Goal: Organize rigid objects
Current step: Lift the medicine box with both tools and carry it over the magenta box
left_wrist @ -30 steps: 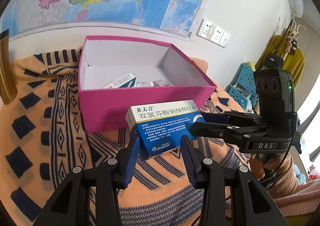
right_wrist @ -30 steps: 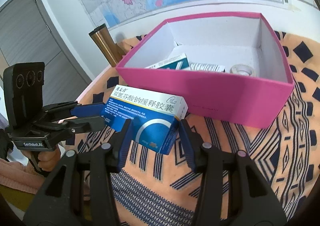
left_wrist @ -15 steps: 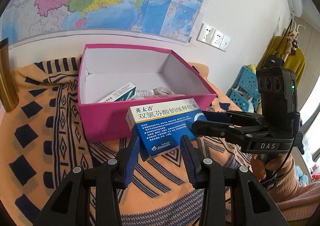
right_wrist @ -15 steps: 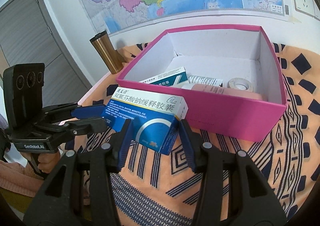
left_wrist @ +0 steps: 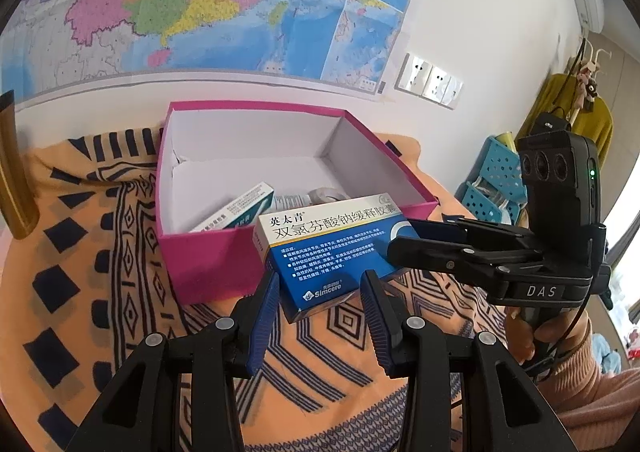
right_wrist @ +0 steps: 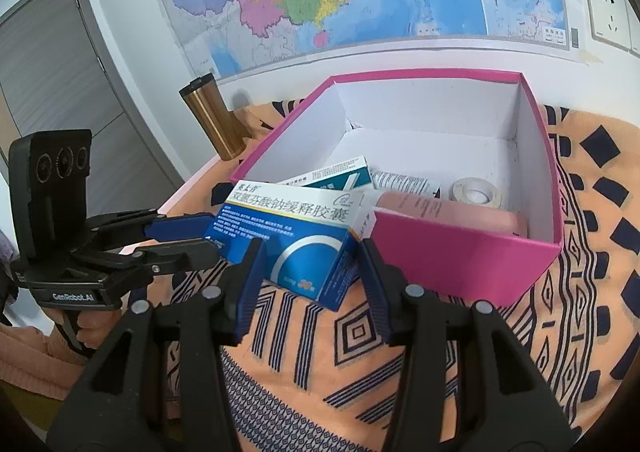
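A blue and white medicine box [left_wrist: 328, 248] is held in the air in front of the pink box [left_wrist: 224, 264], above the near wall. My left gripper [left_wrist: 320, 284] and my right gripper [right_wrist: 312, 252] are each shut on one end of it. The medicine box also shows in the right wrist view [right_wrist: 292, 236], next to the pink box [right_wrist: 460, 260]. Inside the pink box lie a teal and white carton [right_wrist: 340, 175], a leaflet [right_wrist: 404, 183], a roll of tape [right_wrist: 476, 191] and a pink flat item [right_wrist: 444, 211].
An orange patterned cloth [left_wrist: 80, 272] covers the table. A bronze tumbler [right_wrist: 212, 115] stands at the back left by the wall. A map hangs on the wall behind. Blue crates [left_wrist: 492, 179] stand off the table's right.
Both grippers have risen with the medicine box, so more of the pink box's inside shows. The medicine box now overlaps the near wall's top edge.
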Motion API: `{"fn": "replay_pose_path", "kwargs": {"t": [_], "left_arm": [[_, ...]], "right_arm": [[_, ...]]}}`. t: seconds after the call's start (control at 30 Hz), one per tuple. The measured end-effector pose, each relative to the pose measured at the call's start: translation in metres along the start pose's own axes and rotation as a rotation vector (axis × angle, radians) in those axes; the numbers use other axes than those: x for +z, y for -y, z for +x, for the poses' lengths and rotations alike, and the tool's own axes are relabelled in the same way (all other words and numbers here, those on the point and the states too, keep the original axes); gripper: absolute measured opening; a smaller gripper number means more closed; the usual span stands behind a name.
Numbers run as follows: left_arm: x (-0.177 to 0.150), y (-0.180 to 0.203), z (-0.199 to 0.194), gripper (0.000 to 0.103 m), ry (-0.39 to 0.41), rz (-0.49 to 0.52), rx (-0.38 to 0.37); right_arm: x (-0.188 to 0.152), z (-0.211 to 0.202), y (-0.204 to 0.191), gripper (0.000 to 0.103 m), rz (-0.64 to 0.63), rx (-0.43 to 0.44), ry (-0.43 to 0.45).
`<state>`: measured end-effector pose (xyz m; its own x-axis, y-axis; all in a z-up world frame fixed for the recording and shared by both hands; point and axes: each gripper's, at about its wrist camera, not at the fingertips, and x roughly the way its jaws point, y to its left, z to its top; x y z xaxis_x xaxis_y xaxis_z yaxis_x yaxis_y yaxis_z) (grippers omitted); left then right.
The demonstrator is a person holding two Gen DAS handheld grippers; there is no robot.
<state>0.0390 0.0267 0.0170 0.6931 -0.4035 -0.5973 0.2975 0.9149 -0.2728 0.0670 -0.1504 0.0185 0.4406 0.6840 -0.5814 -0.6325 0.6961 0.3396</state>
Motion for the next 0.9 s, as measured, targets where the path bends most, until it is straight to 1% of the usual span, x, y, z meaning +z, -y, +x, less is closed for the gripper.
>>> {"fn": "replay_pose_path", "kwargs": {"t": [0.9], "left_arm": [[0.02,-0.007,0.006,0.042,0.03,-0.002,0.022]], "right_arm": [[0.02,0.002,0.004,0.05,-0.018,-0.008,0.028]]}}
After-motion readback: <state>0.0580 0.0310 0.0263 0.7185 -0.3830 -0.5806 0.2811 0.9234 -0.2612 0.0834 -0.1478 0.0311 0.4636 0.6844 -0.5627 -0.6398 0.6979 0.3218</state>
